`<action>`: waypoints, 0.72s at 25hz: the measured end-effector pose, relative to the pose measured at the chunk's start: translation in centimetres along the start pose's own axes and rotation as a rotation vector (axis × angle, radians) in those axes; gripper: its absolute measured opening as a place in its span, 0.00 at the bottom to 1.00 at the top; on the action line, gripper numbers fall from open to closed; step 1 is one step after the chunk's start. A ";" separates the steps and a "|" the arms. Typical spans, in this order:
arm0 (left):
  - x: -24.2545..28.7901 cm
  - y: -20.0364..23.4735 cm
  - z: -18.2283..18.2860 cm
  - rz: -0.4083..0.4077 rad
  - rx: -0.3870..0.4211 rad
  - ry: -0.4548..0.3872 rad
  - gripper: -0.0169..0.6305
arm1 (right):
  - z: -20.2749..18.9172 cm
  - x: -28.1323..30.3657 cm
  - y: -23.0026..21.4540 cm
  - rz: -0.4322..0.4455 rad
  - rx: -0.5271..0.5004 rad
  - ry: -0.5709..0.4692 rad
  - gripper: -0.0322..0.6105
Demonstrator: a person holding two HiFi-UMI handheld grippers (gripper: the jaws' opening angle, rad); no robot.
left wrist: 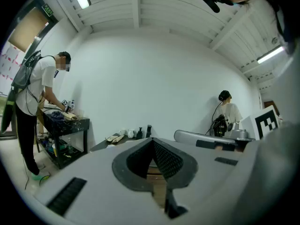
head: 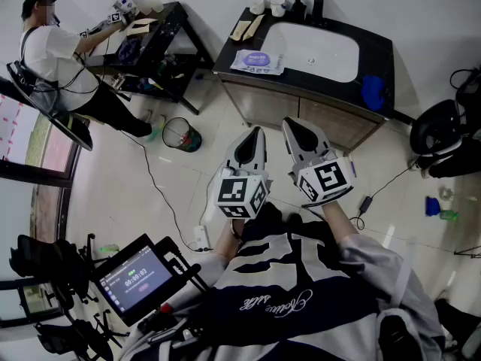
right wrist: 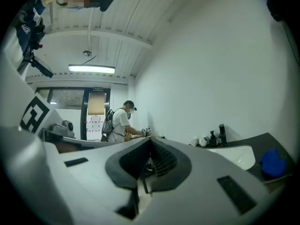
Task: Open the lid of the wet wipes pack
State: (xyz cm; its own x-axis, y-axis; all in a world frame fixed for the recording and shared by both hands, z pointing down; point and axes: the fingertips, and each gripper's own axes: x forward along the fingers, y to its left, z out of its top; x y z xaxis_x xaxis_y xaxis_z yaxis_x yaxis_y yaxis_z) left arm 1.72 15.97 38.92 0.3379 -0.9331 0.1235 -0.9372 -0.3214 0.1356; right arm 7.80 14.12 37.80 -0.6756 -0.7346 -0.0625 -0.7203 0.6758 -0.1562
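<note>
The wet wipes pack [head: 258, 61], pale purple with a white lid, lies flat on the black counter [head: 233, 62] left of the white sink. It does not show in either gripper view. My left gripper [head: 257, 131] and right gripper [head: 290, 122] hang side by side over the floor, short of the cabinet and well apart from the pack. Both point roughly level towards the counter. In the left gripper view the left gripper [left wrist: 152, 140] has its jaws together with nothing in them. In the right gripper view the right gripper [right wrist: 150, 140] is likewise shut and empty.
The sink basin [head: 316, 51] fills the counter's middle, with a blue cloth [head: 373, 92] at its right and small bottles [head: 299, 6] at the back. A wire waste basket [head: 181, 134] stands on the floor to the left. Another person [head: 52, 51] works at a black table [head: 161, 32].
</note>
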 end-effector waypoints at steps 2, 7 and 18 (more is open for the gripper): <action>0.8 1.2 -0.4 0.012 -0.005 0.006 0.02 | -0.9 1.0 -0.5 0.009 -0.003 0.019 0.05; 4.2 5.1 -1.1 0.022 0.010 0.017 0.02 | -3.1 5.3 -2.0 0.026 0.005 0.042 0.05; 14.0 15.8 -0.5 -0.091 0.056 0.074 0.02 | -6.5 18.6 -6.1 -0.057 -0.022 0.065 0.05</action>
State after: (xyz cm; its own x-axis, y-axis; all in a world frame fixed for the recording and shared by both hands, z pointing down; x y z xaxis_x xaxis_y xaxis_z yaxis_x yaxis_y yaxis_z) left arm -8.34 -2.15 43.30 0.4254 -0.8857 0.1859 -0.9050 -0.4147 0.0951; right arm -1.39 -3.21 43.95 -0.6414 -0.7672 0.0105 -0.7610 0.6344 -0.1358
